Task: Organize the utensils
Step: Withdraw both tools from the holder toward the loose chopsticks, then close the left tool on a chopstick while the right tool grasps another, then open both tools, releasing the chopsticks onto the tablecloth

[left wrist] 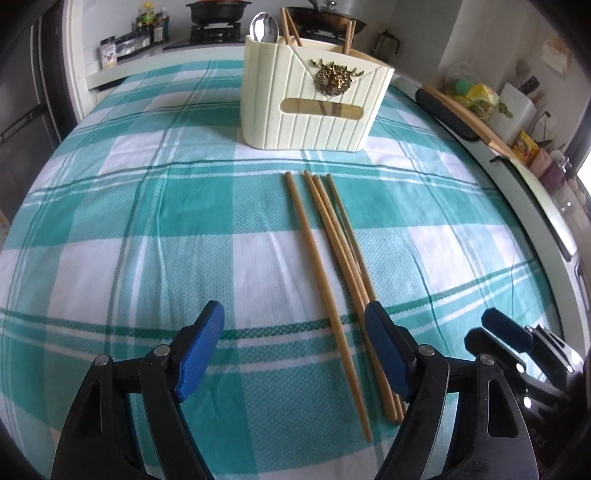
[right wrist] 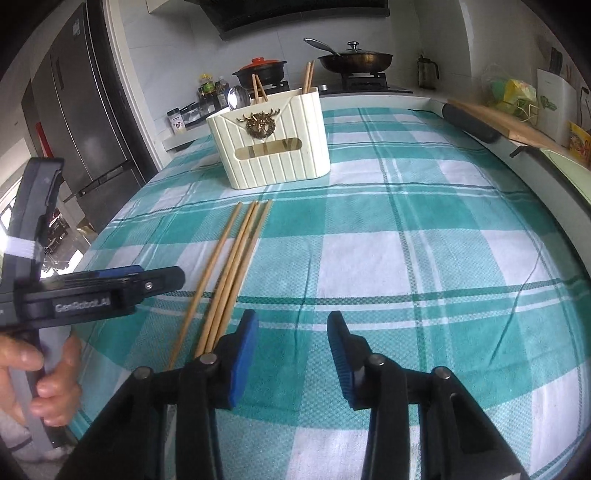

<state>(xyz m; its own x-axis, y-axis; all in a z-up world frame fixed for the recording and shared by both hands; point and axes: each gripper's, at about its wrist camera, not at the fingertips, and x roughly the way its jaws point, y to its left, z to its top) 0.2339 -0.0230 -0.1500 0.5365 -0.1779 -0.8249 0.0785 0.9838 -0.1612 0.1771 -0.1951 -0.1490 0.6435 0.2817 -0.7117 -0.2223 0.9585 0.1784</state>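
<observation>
Four loose bamboo chopsticks lying mid-bench before cream ribbed utensil holder; left hand-held gripper open, right hand-held gripper open, empty; only right view showing hand.

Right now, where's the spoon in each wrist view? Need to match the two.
Left wrist: spoon at top centre, bowl up, sticking out of the left end of the cream holder, left of the chopsticks standing in it.
Right wrist: spoon upper left of centre, again at the holder's left end.
Shared landmark: the gold deer emblem on the holder's front.
</observation>
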